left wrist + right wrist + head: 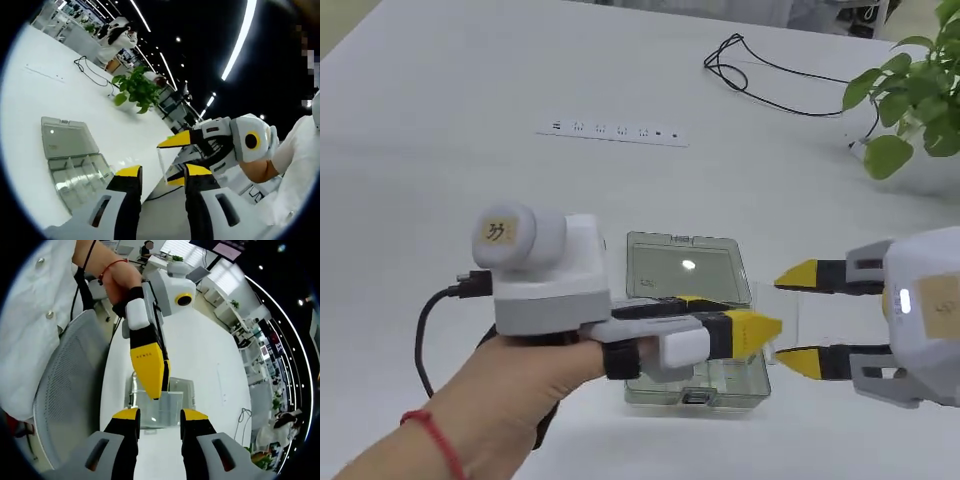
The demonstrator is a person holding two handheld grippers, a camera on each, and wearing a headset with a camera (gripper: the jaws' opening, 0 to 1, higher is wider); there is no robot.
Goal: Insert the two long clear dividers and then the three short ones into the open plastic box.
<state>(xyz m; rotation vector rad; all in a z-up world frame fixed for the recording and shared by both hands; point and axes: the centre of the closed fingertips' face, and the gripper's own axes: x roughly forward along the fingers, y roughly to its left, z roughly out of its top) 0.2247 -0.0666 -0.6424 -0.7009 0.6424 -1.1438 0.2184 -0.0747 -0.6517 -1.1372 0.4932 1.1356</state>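
The open clear plastic box (pixel 665 388) sits on the white table, its lid (pixel 685 265) laid back flat. In the left gripper view the box (pixel 80 175) shows clear partitions inside. My right gripper (pixel 798 317) comes in from the right, shut on a clear divider (pixel 790 320) that spans the space between its yellow tips, just right of the box. My left gripper (pixel 750 318) reaches over the box from the left, jaws apart, tips close to the divider's edge. In the right gripper view the left gripper (pixel 159 385) meets the divider (pixel 165 407) above my own jaws.
A white power strip (pixel 612 131) lies at the far middle of the table. A black cable (pixel 760 75) loops at the back right, beside a green plant (pixel 910 95). A grey mesh chair (pixel 70 390) stands at the table's near side.
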